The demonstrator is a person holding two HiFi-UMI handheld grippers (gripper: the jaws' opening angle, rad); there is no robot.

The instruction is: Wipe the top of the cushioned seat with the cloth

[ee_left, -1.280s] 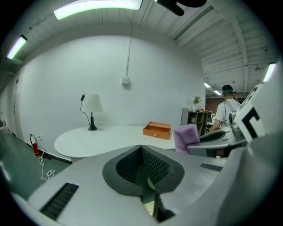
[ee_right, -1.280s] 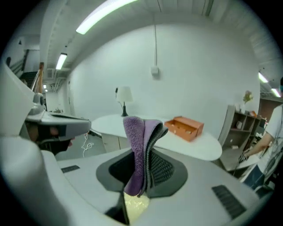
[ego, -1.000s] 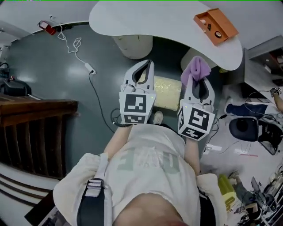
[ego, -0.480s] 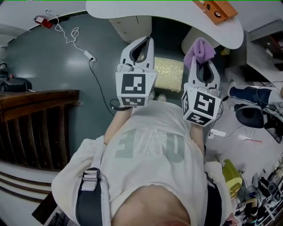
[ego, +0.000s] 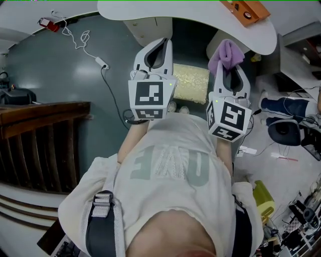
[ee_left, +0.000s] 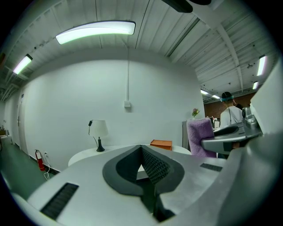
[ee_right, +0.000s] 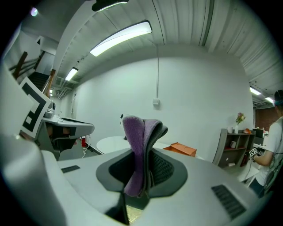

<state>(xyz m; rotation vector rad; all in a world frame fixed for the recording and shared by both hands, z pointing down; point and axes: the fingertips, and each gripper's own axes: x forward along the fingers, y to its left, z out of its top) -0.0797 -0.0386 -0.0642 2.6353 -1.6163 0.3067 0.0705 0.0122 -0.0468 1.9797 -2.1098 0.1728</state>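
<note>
The cushioned seat is a pale yellow square on the floor below, between my two grippers in the head view. My right gripper is shut on a folded purple cloth, which sticks out past its tips. In the right gripper view the cloth stands up from the gripper, with a sliver of the yellow seat showing below the jaws. My left gripper hangs beside the seat's left edge. In the left gripper view that gripper is shut on nothing.
A white round table with an orange box lies just beyond the seat, on pale pedestals. A white cable runs over the grey floor at left. A dark wooden rail stands further left. A lamp is on the table.
Both grippers have come up and forward toward the table since a second ago. The cloth stays in the right gripper. Little has moved in the last half second.
</note>
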